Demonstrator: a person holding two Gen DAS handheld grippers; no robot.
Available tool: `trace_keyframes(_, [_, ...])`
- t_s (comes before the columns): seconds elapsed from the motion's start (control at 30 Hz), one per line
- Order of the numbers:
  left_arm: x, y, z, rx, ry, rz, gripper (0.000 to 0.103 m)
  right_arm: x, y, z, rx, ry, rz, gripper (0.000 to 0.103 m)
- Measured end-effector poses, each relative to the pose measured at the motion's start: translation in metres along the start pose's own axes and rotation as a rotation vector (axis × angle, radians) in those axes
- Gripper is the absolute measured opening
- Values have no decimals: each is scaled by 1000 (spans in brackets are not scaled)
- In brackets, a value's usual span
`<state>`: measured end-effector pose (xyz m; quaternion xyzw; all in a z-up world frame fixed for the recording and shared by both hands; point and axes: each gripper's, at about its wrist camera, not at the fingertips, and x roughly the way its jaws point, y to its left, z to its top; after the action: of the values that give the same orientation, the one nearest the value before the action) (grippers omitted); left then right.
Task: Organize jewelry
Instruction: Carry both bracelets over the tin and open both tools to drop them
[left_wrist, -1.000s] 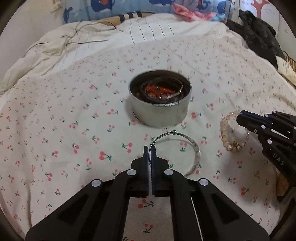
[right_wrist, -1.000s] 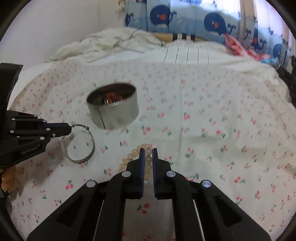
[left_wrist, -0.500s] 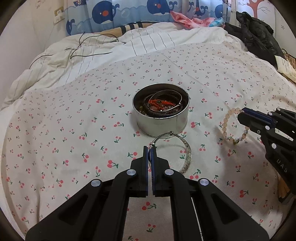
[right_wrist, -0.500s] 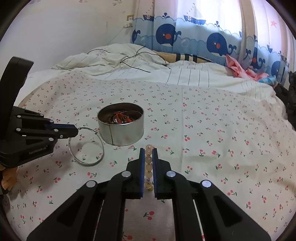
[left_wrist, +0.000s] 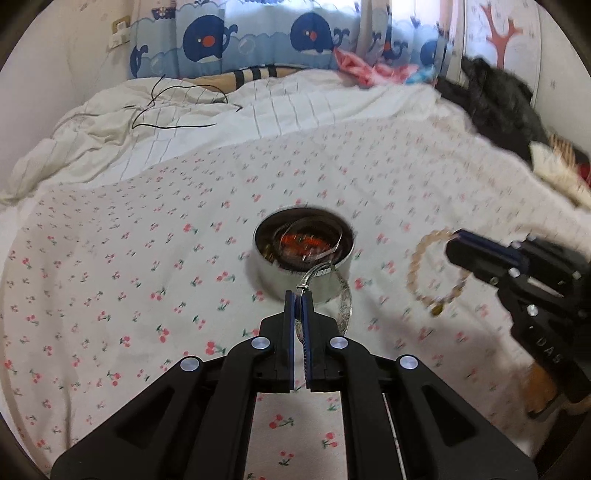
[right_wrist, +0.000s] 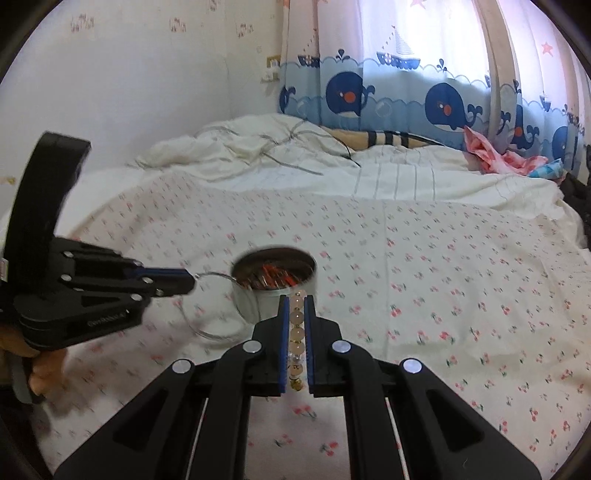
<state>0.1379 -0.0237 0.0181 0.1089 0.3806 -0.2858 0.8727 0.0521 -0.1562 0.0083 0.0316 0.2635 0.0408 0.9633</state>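
A round metal tin holding red and silver jewelry sits on the cherry-print bedsheet. My left gripper is shut on a thin silver bangle, held in the air just in front of the tin; the gripper and bangle also show in the right wrist view. My right gripper is shut on a pale beaded bracelet, raised near the tin's right side. The left wrist view shows that bracelet hanging from the right gripper.
A crumpled white duvet with a black cable lies at the bed's far end. A whale-print curtain hangs behind. Dark clothing is piled at the right edge. A pink cloth lies near the curtain.
Both grippers have risen off the sheet with the bangle and the bracelet, and both have closed in on the tin.
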Motion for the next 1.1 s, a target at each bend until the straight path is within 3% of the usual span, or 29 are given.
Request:
trace_keyframes(0.33, [2, 16, 36, -67, -47, -80, 3, 18, -30, 32, 135, -3, 109, 8])
trace_keyframes(0.63, [59, 30, 55, -153, 24, -174, 3, 36, -43, 56, 181, -14, 162, 8])
trace_keyframes(0.83, [82, 32, 55, -164, 57, -164, 4, 52, -44, 61, 194, 11, 191, 8])
trace_keyframes(1.0, [93, 37, 54, -153, 105, -91, 6, 66, -32, 66, 184, 26, 222, 8])
trace_keyframes(1.1, [91, 45, 53, -162, 126, -59, 13, 77, -24, 67, 189, 45, 243, 8])
